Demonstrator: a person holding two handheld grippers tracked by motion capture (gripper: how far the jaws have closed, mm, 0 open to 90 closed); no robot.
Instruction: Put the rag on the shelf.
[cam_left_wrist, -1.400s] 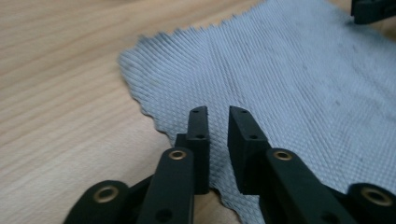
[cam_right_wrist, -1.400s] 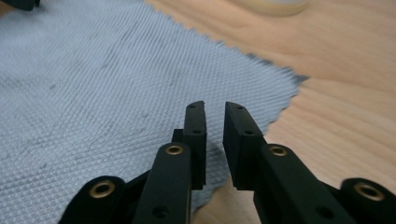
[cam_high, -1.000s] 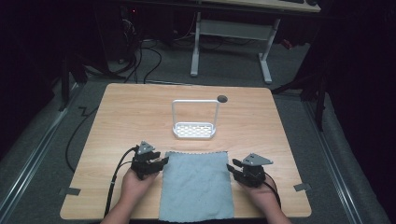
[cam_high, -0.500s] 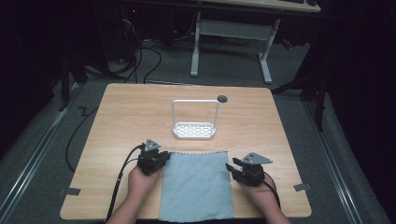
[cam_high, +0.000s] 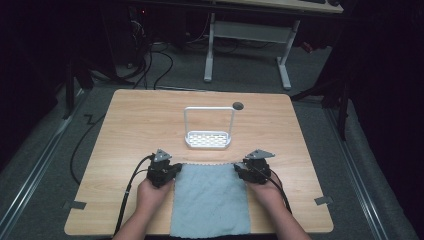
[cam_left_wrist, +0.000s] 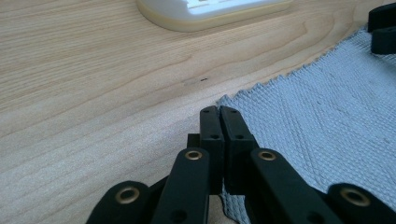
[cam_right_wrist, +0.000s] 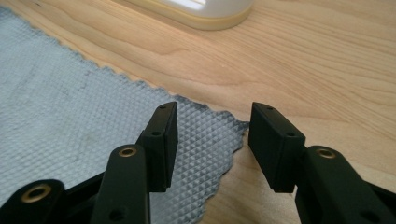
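A light blue cloth (cam_high: 210, 200) lies flat at the near middle of the wooden table (cam_high: 135, 130), its near edge hanging over the front. My left gripper (cam_high: 174, 171) sits at the cloth's far left corner. In the left gripper view it (cam_left_wrist: 219, 116) is shut, its tips just over the corner of the cloth (cam_left_wrist: 327, 121), with no fold visible between them. My right gripper (cam_high: 240, 171) is at the far right corner. In the right gripper view it (cam_right_wrist: 212, 126) is open, its jaws standing either side of the corner of the cloth (cam_right_wrist: 70, 102).
A white perforated rack (cam_high: 208, 139) with a tall wire handle stands just beyond the cloth. A dark round hole (cam_high: 238, 105) lies behind it. Tape marks (cam_high: 324, 201) sit near the front corners. Another desk's legs (cam_high: 210, 50) stand on the floor beyond the table.
My left gripper slid a little to the right, up to the cloth's far left corner. The right gripper has barely moved.
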